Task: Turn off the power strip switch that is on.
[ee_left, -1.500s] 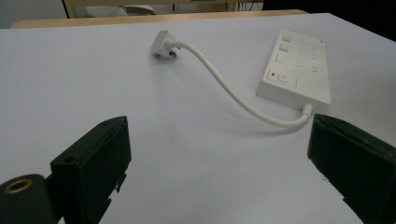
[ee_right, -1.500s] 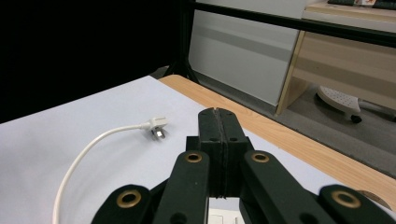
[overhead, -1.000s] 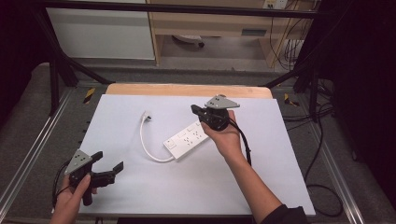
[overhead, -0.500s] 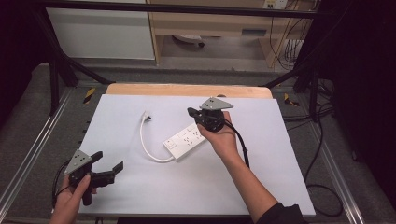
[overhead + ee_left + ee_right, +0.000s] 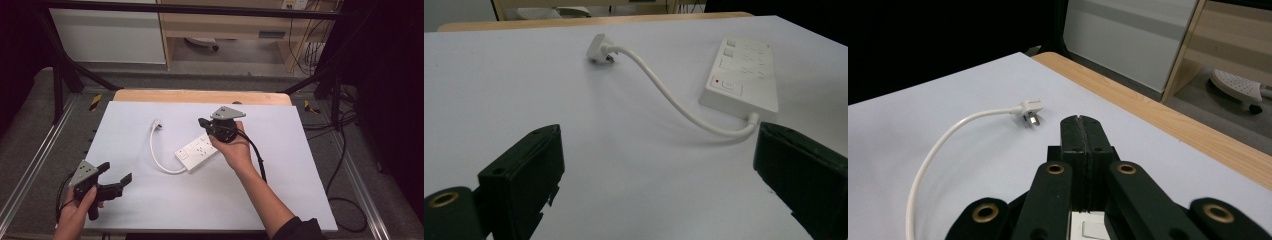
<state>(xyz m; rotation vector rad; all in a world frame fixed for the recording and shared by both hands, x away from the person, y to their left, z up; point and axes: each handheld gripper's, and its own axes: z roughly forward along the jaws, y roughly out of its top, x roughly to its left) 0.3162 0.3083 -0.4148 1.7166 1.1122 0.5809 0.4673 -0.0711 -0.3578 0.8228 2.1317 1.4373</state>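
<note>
Right gripper (image 5: 203,121), jaws closed and empty, hovers over the power strip (image 5: 198,150); it looks poised to press it while the left gripper (image 5: 116,176) waits wide open

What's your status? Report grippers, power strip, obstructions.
Left gripper open, low at table's near-left corner, holding nothing. Right gripper shut, empty, over far end of power strip. Strip flat, cord curved, plug loose. Nothing in the way.

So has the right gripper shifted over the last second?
Yes. The right gripper slid slightly left along the power strip, toward the plug.
</note>
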